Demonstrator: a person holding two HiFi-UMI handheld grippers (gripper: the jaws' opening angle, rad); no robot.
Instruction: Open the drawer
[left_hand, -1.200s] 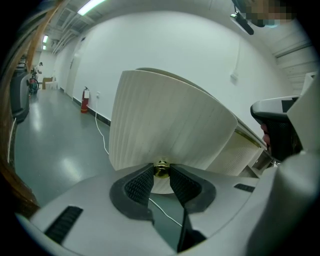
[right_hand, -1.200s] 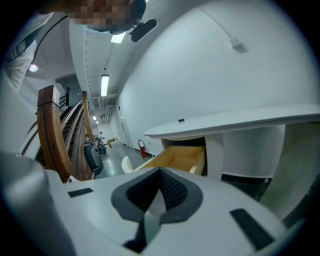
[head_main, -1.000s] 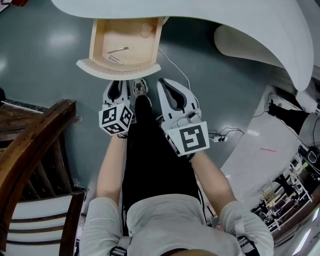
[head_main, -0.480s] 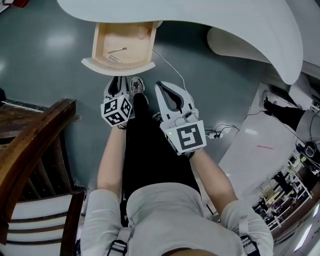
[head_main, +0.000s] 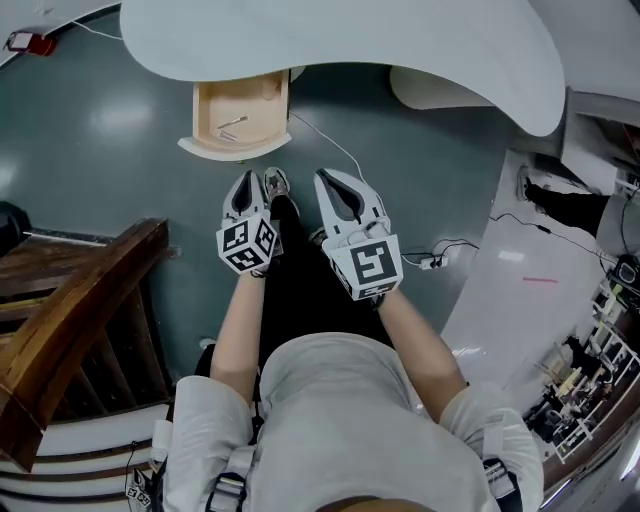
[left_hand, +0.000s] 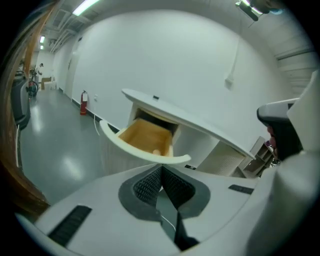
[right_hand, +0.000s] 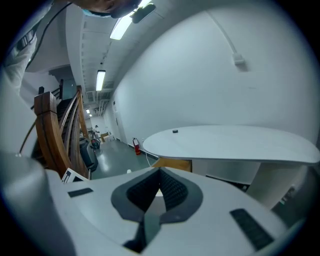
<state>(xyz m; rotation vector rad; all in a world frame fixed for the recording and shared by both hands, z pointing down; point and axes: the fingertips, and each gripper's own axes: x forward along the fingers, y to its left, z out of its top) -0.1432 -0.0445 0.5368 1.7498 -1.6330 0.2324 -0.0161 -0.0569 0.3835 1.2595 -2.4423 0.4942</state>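
Head view: the drawer (head_main: 237, 149) is already pulled out from under the white desk (head_main: 340, 40). It lies ahead of both tongs and well apart from them, with its long side running straight away from the person. The left tongs (head_main: 246, 185) are nearer, almost right behind its curved front. The right tongs (head_main: 338, 185) sit off to the side.

Left gripper view: the left tongs (left_hand: 161, 172) are pressed together with nothing in them. The drawer (left_hand: 139, 151) is straight in front and a bit up, and you can see its open wooden inside.

Right gripper view: the right tongs (right_hand: 159, 176) are pressed together too, and they hold nothing. Only a bit of the drawer (right_hand: 173, 164) peeks out under the desk (right_hand: 230, 142).

I think the drawer is open enough, so no more pulling looks needed.
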